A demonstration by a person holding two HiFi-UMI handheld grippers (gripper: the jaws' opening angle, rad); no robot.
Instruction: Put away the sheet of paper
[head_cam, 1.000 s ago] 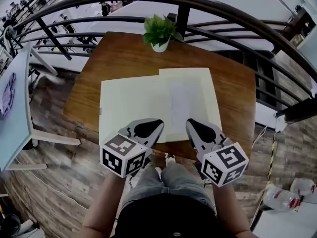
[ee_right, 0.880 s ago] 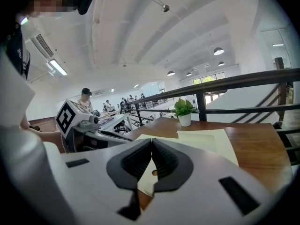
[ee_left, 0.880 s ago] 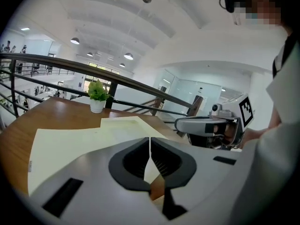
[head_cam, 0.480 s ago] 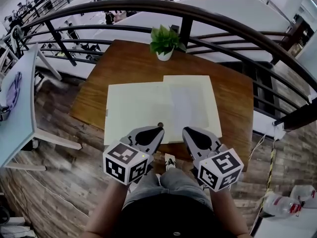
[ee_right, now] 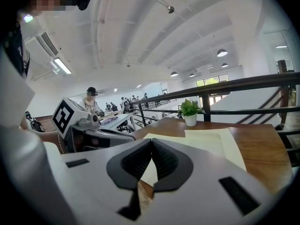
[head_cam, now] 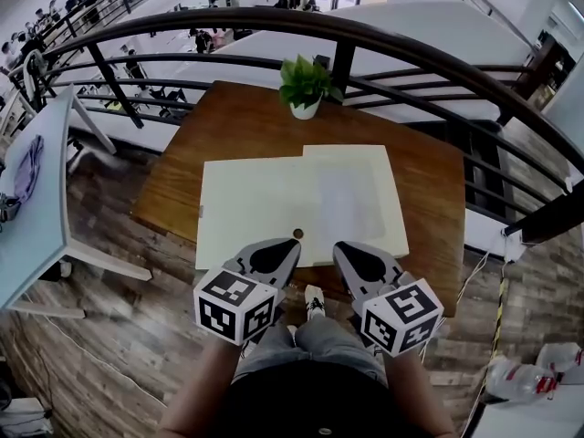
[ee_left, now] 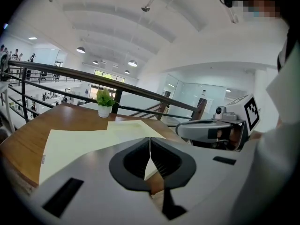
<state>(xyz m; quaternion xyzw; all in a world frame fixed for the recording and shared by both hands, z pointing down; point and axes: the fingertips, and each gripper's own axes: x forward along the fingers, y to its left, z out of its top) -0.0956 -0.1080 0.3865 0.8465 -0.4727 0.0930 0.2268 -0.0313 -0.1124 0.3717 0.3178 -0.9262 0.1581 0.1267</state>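
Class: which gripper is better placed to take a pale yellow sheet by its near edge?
Right, narrowly, I'd judge: the right gripper points squarely at the near edge of the smaller pale yellow paper sheet; the left gripper sits near where the larger pale yellow sheet meets it. Both jaws are shut.

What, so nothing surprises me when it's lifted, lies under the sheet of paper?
Only the wooden table shows, beyond the far and side edges of the sheet of paper. Anything flat beneath it is covered, so I cannot tell.
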